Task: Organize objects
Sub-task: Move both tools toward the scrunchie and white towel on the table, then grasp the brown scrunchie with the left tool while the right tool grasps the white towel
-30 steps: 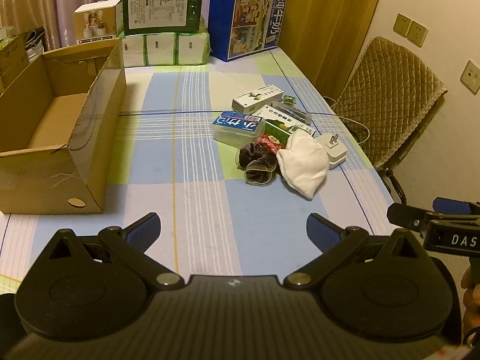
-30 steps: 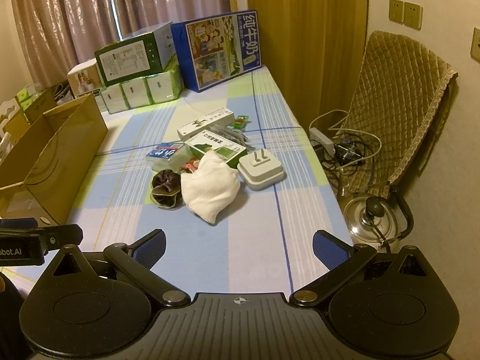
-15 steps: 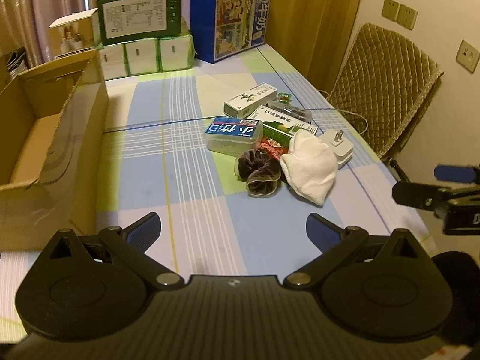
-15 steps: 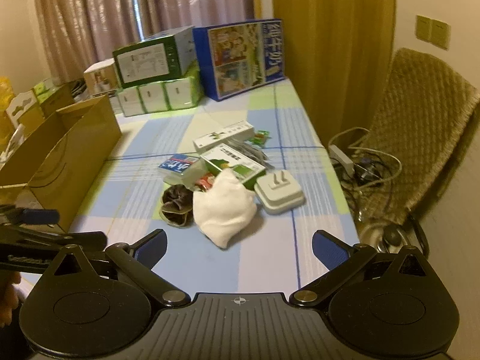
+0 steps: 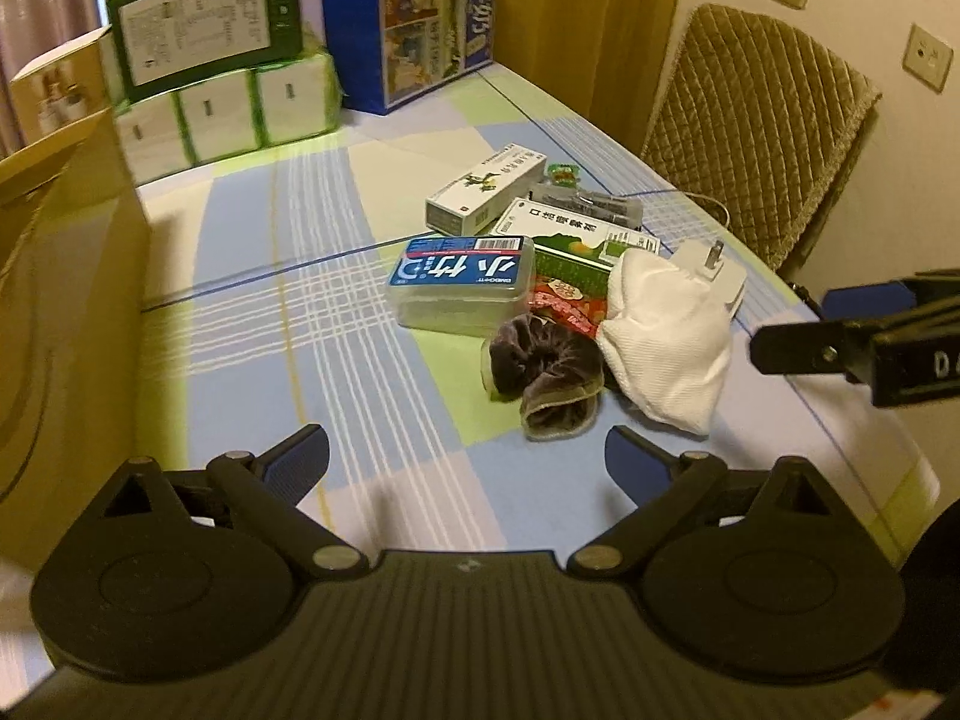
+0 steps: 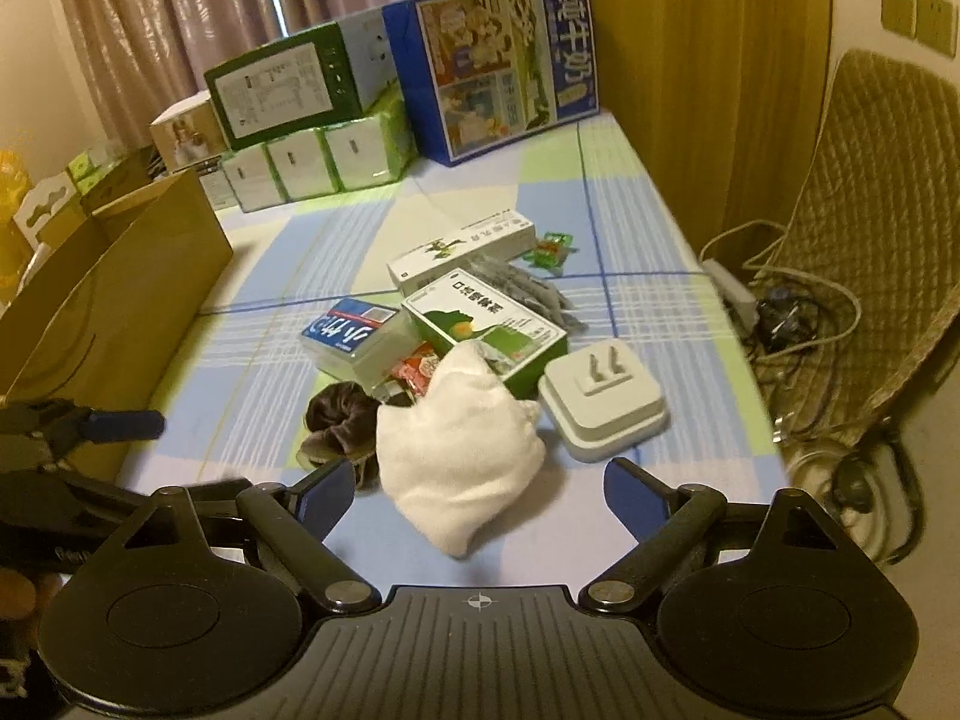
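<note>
A small pile lies mid-table: a white cloth (image 6: 459,456), a dark velvet scrunchie (image 5: 549,369), a clear box with a blue label (image 5: 462,285), a green-and-white box (image 6: 486,330), a long white box (image 6: 462,249), a red snack packet (image 5: 564,303) and a white plug adapter (image 6: 603,408). My left gripper (image 5: 468,459) is open, just short of the scrunchie. My right gripper (image 6: 480,489) is open, its fingers either side of the cloth's near end. Neither holds anything.
An open cardboard box (image 5: 54,276) stands at the table's left. Green and blue cartons (image 6: 336,114) are stacked at the far end. A quilted chair (image 6: 870,252), cables and a power strip (image 6: 738,300) are off the right edge.
Both grippers have moved forward toward the pile, which now looks larger and nearer. Their jaws stay open and nothing on the table has shifted.
</note>
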`<state>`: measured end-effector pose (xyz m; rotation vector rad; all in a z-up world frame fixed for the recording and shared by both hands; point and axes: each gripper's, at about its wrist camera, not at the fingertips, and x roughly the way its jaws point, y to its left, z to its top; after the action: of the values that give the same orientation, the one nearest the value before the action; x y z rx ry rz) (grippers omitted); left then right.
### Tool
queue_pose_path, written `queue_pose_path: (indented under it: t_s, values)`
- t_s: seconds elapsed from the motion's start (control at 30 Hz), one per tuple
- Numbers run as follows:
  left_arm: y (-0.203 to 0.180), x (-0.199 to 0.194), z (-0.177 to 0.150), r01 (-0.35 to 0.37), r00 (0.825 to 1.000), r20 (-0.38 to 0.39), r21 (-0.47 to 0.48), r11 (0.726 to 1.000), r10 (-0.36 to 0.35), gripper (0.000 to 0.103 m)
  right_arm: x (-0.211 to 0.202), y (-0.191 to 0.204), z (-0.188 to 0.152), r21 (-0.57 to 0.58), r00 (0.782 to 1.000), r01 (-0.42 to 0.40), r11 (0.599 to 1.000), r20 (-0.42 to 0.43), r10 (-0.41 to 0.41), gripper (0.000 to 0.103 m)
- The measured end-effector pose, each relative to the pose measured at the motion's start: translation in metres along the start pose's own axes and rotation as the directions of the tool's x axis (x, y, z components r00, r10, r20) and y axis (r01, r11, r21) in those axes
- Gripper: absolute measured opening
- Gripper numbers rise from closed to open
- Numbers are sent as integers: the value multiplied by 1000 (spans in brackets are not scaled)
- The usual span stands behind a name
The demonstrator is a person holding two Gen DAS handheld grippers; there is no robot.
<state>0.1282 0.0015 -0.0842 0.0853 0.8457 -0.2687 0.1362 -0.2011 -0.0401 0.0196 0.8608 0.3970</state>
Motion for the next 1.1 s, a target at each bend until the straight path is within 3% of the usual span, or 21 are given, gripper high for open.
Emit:
queue_pose_path:
  t_s: [0.27, 0.5, 0.63, 0.7, 0.77, 0.93, 1.1]
  values:
    - [-4, 32, 7, 75, 997, 15, 96, 993, -76, 93, 45, -11, 6, 101, 999, -28, 995, -38, 32, 79]
    - [-7, 56, 12, 145, 989, 11, 176, 974, -149, 85, 65, -21, 3, 156, 996, -48, 987, -65, 59, 57]
    - [-9, 66, 14, 206, 978, -4, 216, 954, -211, 71, 64, -23, 2, 170, 996, -59, 984, -59, 70, 38]
    - [-10, 71, 14, 231, 973, -26, 232, 945, -231, 60, 63, -21, 1, 162, 996, -60, 985, -57, 70, 34]
    - [-10, 74, 14, 247, 969, -42, 230, 941, -244, 42, 62, -18, 1, 144, 997, -54, 988, -50, 62, 30]
    - [-13, 64, 11, 206, 978, -49, 205, 957, -200, 18, 57, -18, -1, 160, 998, -38, 986, -43, 45, 19]
    - [-12, 45, 4, 153, 988, -54, 143, 978, -147, 15, 42, -9, -5, 133, 999, -8, 991, -31, 13, 17]
